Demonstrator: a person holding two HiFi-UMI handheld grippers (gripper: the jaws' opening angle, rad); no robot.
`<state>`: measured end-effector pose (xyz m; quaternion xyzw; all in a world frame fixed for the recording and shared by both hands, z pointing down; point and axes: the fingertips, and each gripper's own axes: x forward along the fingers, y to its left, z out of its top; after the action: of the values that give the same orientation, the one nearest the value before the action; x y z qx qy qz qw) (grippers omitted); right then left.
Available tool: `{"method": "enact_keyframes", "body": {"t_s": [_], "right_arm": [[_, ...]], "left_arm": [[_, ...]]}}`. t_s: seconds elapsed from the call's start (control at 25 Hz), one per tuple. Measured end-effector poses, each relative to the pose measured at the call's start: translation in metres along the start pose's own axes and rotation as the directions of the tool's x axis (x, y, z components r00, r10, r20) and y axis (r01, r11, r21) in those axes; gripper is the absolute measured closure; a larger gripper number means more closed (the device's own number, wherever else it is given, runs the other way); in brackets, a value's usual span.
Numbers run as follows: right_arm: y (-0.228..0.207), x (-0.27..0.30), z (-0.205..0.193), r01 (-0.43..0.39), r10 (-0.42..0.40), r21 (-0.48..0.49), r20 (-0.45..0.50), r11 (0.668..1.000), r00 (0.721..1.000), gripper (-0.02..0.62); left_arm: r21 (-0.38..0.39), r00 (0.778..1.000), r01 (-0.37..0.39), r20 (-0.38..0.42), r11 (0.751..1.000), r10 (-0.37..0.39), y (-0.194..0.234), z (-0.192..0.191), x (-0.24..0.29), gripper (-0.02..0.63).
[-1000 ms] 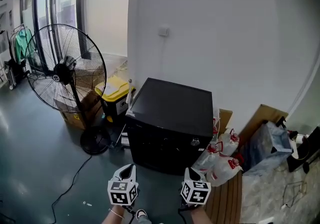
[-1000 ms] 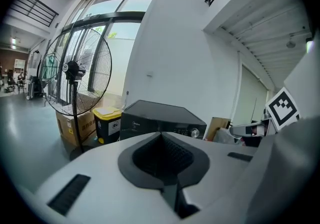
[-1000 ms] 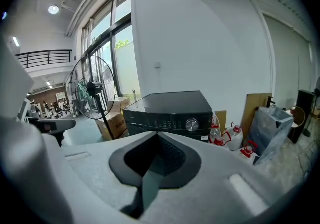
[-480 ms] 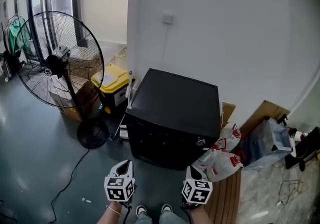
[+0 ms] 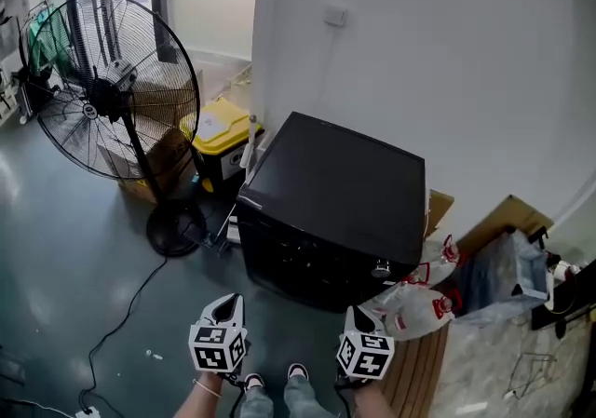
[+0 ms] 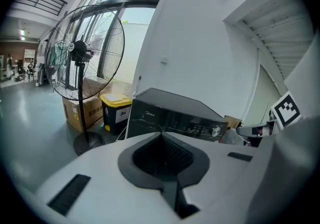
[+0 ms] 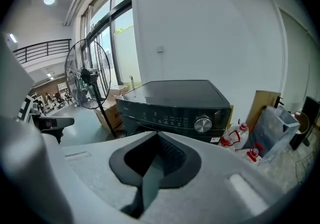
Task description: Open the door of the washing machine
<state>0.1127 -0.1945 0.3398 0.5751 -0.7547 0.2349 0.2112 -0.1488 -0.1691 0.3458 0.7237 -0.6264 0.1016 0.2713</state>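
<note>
**Closing in on the washer door**

Nearest, low and side by side: left gripper [image 5: 230, 301] and right gripper [image 5: 356, 313], each with jaws pressed together and nothing between them. Need spreading before taking any handle.

Straight ahead of both tips, well apart across bare floor: the washing machine [image 5: 335, 193], black and flat-topped, with control strip and silver knob [image 7: 202, 123] turned toward the tools. No clear sight of the door from here; probably on the front below that strip, dark on dark.

Best to step nearer and bring the tools lower, to within sight of the door's edge or handle. Then choose one gripper, open it wide, seat it squarely on the handle, and pull outward along the hinge's swing. No tugging at the knob.

Worth steering the right gripper away from the jugs [image 5: 417, 312] just right of the machine. Same for the left gripper and, farther off to its left, the yellow-lidded bin [image 5: 222, 126] and standing fan [image 5: 112, 90].
</note>
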Motion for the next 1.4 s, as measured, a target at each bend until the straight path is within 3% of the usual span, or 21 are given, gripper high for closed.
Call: {"method": "enact_keyframes", "body": {"t_s": [0.48,1.0,1.4], "right_arm": [[0.007,0.081,-0.065,-0.051,0.050,-0.002,-0.127,0.999,0.991,0.591],[-0.010,0.187,-0.173,-0.032,0.037,0.031,-0.193,0.999,0.980,0.591],[-0.018,0.205,-0.202,-0.025,0.032,0.030,-0.233,0.999,0.972,0.591]], "left_arm": [[-0.027,0.994,-0.035,-0.103,0.999,0.032,0.036,-0.079,0.059,0.603],[-0.089,0.993,-0.015,-0.122,0.996,0.004,0.073,-0.194,0.155,0.603],[-0.078,0.990,-0.020,-0.138,0.997,0.009,0.088,-0.222,0.181,0.603]]}}
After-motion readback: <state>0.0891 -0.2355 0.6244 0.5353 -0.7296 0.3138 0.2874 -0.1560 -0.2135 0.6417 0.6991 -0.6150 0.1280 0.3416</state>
